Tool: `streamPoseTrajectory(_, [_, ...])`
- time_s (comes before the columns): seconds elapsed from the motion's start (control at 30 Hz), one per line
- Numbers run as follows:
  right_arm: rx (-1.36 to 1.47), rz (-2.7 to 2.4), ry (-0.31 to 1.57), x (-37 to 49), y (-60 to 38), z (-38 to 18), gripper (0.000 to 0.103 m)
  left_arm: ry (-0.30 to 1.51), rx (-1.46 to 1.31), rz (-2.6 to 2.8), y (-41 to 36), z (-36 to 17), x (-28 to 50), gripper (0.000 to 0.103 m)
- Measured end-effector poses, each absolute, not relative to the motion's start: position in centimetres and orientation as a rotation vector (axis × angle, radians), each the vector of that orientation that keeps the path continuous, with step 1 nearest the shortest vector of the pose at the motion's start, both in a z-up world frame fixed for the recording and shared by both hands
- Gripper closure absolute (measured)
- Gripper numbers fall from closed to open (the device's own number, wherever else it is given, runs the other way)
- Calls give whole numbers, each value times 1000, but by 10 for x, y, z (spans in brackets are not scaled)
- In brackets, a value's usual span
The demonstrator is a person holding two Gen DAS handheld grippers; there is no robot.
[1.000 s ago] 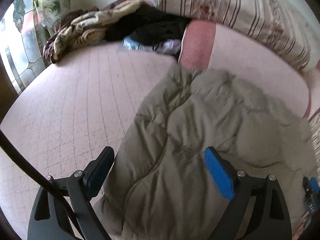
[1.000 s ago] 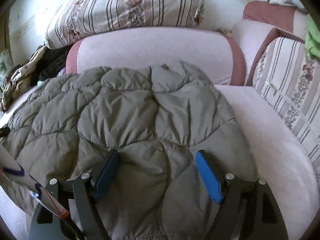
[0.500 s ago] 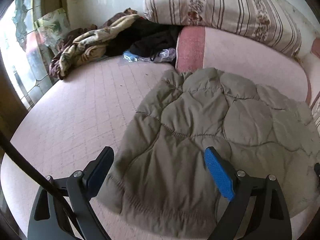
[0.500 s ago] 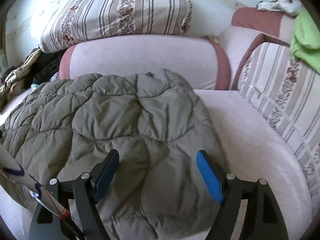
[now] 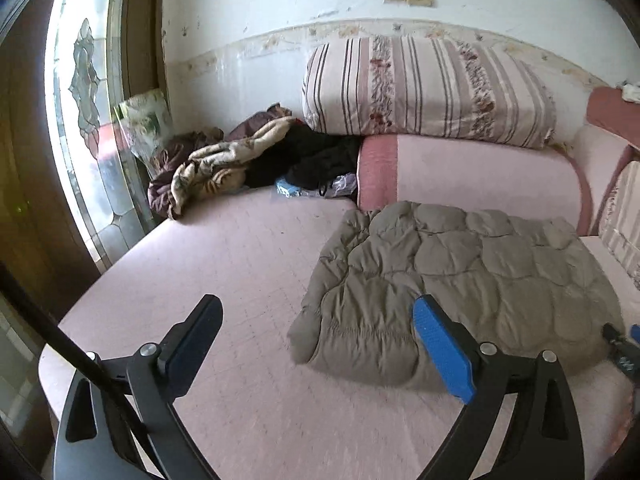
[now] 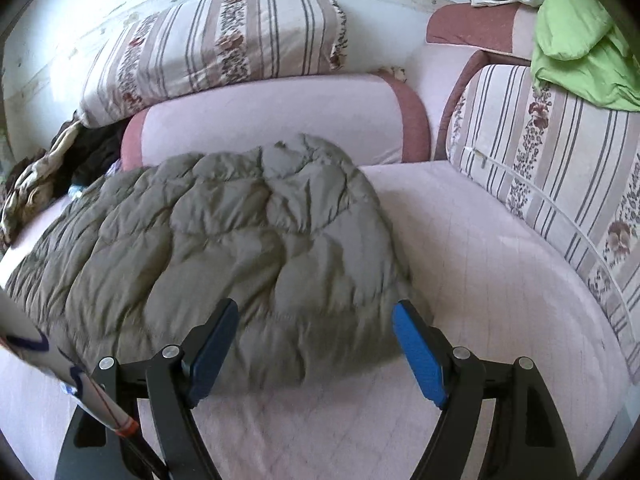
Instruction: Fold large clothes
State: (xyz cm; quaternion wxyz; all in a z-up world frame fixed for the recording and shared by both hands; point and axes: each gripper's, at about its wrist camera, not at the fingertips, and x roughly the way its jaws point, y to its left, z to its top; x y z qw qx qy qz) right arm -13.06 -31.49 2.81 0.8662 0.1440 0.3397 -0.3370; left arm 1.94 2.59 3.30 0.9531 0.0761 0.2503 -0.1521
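Note:
An olive quilted jacket (image 5: 460, 280) (image 6: 224, 248) lies folded into a flat pad on the pink sofa seat (image 5: 224, 280), its far edge against the pink backrest cushion. My left gripper (image 5: 316, 320) hovers open above the seat, off the jacket's near left corner, with nothing between its blue pads. My right gripper (image 6: 314, 330) is open too, held above the jacket's near edge and apart from it. The tip of the right gripper (image 5: 624, 344) shows at the right edge of the left wrist view.
A striped bolster (image 5: 428, 92) rests on the backrest cushion (image 6: 272, 120). Crumpled blankets and dark clothes (image 5: 240, 160) are heaped at the sofa's far left by a glass door (image 5: 88, 120). A striped side cushion (image 6: 560, 168) with a green garment (image 6: 580, 40) stands right.
Both grippers have pulled back and up from the jacket, which now lies farther off and untouched. The left one has also swung left, over bare seat.

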Motion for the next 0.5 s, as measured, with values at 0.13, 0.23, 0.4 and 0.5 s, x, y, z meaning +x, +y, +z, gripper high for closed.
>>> streamPoseTrajectory(0.13, [317,-684,725,-148,-294,28,20,458,174,-298,40,46,-15,7])
streamPoseTrajectory(0.23, [340,-666,717,-169,-279,31,20,463,176,-318,48,51,-36,7])
streamPoseTrajectory(0.4, [380,-642,726,-199,-258,31,20,544,121,-374,58,47,-56,7])
streamPoseTrajectory(0.5, [401,-628,750,-216,-245,26,20,600,124,-377,58,38,-69,7])
